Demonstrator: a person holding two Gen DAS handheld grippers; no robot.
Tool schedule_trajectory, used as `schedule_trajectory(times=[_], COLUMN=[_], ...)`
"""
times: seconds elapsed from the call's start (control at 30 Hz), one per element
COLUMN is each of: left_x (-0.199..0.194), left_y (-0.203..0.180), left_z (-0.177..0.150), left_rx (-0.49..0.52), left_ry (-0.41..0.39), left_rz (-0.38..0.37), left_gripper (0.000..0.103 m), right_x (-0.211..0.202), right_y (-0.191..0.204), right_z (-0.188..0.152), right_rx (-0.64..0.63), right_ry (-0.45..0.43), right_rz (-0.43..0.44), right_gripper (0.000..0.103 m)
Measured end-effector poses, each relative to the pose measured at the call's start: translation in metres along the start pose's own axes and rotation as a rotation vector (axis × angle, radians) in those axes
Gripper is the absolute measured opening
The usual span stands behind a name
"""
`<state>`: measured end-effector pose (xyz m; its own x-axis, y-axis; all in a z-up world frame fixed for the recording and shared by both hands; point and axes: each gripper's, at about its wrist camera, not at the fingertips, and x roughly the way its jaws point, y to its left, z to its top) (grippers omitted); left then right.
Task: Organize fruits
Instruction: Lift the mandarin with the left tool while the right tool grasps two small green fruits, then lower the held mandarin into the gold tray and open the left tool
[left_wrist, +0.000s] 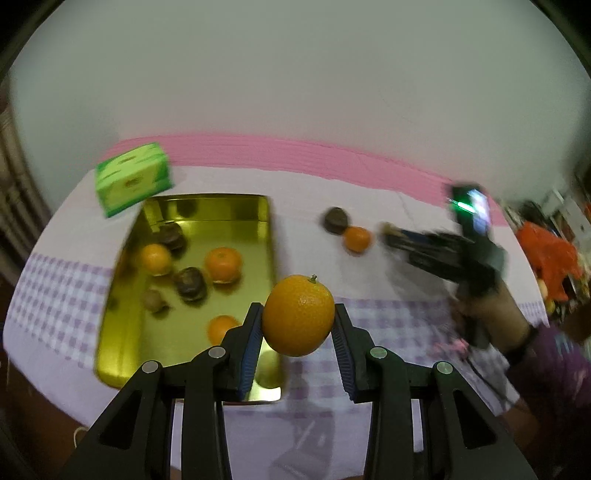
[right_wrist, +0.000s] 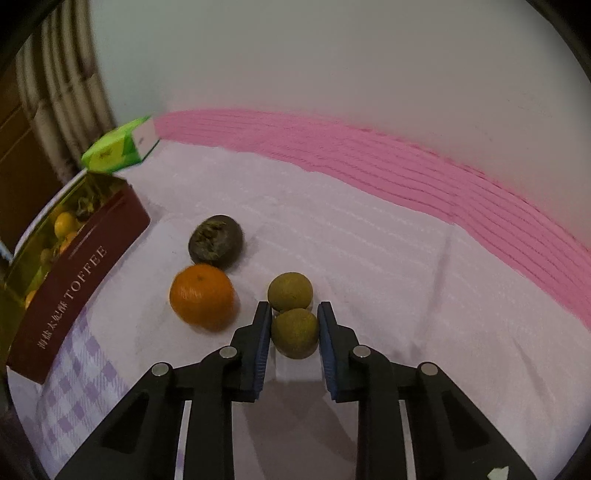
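An orange (left_wrist: 298, 315) sits clamped between the left tool's (left_wrist: 298, 325) fingers, raised just beside the tin's (left_wrist: 110, 325) near right corner. The right tool (right_wrist: 294, 328) brackets a green fruit (right_wrist: 295, 333) on the table (right_wrist: 388, 280), fingers at both its sides; whether they grip it I cannot tell.

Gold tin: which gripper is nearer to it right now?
Left. The left gripper holds an orange at the gold tin's edge; the right gripper is farther off, around a green fruit.
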<state>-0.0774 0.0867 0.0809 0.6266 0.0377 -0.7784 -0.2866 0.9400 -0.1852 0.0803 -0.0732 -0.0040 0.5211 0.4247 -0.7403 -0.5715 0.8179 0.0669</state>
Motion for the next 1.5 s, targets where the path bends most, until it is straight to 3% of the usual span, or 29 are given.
schedule_trajectory(times=[0.27,0.4,1.0,1.5], left_x=[0.004,0.011,0.042,0.046], left_y=[0.054,0.075,0.083,0.082], left_z=[-0.006,-0.011,-0.024,-0.025], left_rx=[-0.053,-0.079,-0.078,-0.061], left_ry=[-0.020,0.006,0.088,0.090], left_rz=[0.148,0.182,0.179,0.226], left_gripper=[0.038,0.038,0.038,0.038], right_x=[-0.031,-0.034,-0.032,-0.030], right_y=[-0.040,-0.044,-0.042,-0.037], right_z=[-0.042,-0.044,-0.042,-0.042], right_rx=[0.194,0.200,0.182,0.167], right_ry=[-0.030,-0.031,-0.022,-0.015], right_rz=[-0.041,-0.067,-0.091,-0.111], right_gripper=[0.023,0.023,0.023,0.023])
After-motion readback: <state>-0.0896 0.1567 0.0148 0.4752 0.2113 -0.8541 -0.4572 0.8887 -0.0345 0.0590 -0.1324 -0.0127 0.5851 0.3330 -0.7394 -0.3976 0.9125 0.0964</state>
